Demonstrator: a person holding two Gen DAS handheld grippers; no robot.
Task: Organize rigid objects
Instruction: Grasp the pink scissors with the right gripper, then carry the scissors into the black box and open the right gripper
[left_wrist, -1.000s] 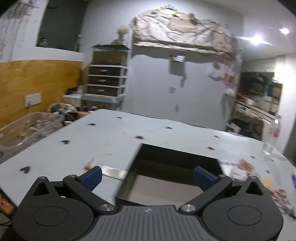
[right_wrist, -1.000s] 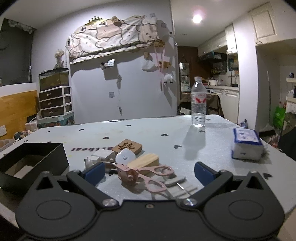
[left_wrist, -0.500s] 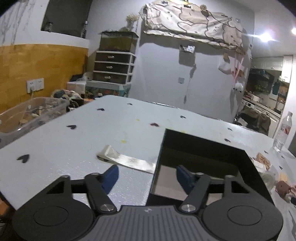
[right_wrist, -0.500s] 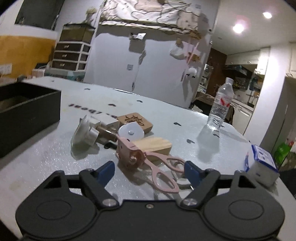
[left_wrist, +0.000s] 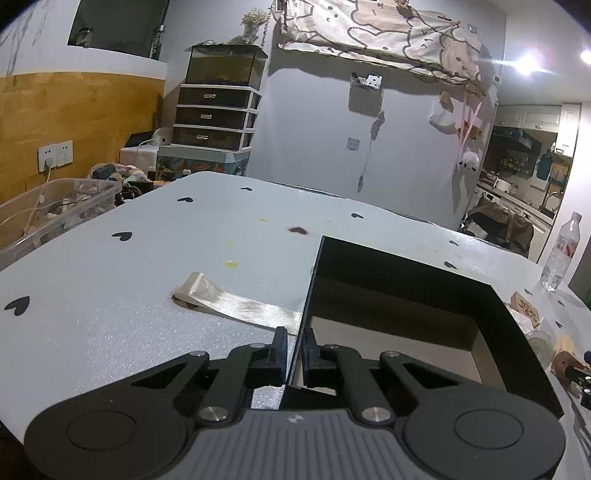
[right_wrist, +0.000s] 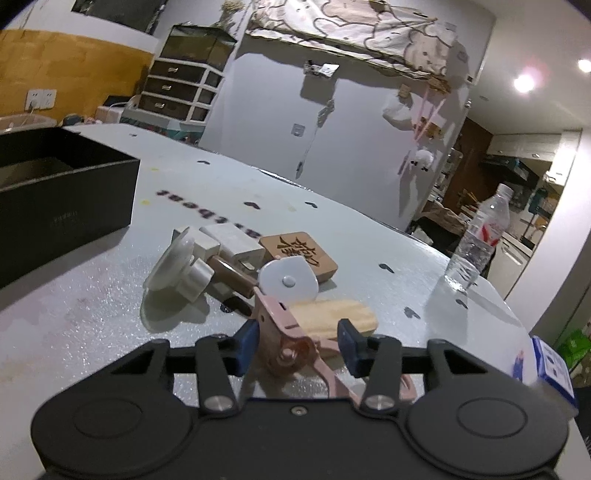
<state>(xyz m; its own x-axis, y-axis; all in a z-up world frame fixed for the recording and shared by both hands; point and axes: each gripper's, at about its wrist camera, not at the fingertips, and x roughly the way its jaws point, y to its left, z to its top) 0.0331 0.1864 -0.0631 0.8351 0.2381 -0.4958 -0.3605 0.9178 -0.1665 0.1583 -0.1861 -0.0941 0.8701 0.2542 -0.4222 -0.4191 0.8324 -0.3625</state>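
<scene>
Black box (left_wrist: 399, 295) sits at 3 o'clock in the left view. The left gripper (left_wrist: 293, 350) is nipped closed on its near-left wall, one finger outside and one inside, probably to steady or drag it toward the pile. A ribbon (left_wrist: 236, 306) lies on the bench (left_wrist: 110, 295) at 12 o'clock, touching the box.

Right gripper (right_wrist: 297, 341): fingers part-open, straddling the pink tool (right_wrist: 284, 343), not yet pinching, so pickup is likely next. A wood block (right_wrist: 332, 314) lies just behind it, a white disc (right_wrist: 288, 280) further back. The tool's handles are cut off beneath the gripper body. Its contact with the blue pads is unclear.
</scene>
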